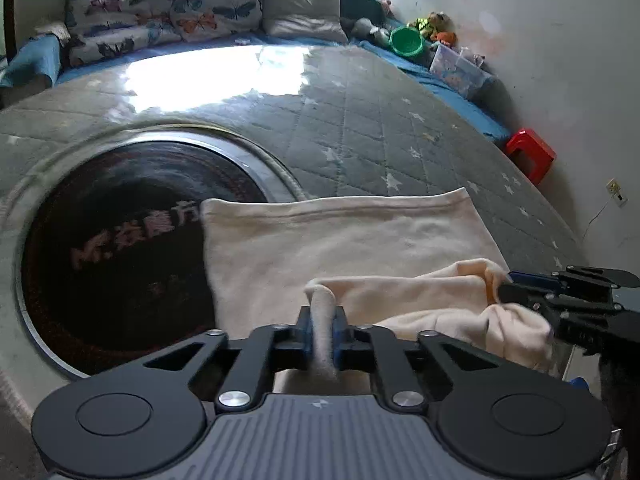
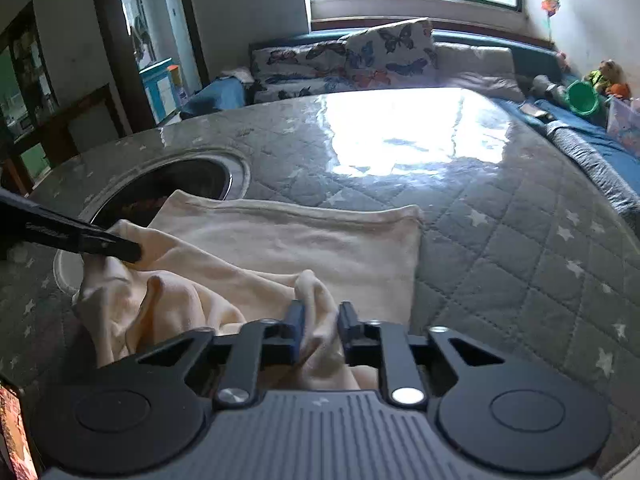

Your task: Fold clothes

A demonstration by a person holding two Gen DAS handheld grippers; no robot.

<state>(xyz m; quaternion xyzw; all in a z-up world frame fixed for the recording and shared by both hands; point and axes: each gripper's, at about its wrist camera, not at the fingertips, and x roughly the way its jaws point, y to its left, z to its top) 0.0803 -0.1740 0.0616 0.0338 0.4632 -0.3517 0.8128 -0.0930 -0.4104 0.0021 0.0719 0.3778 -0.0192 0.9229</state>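
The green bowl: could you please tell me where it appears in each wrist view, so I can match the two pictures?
Left wrist view: the green bowl sits upper right of centre, at the far right edge of the bed.
Right wrist view: the green bowl is at the far right, upper part.
Shared landmark: the butterfly pillows, left of the bowl in both.

The cloth lies on the table before me, the round pit at its left, pillows behind.
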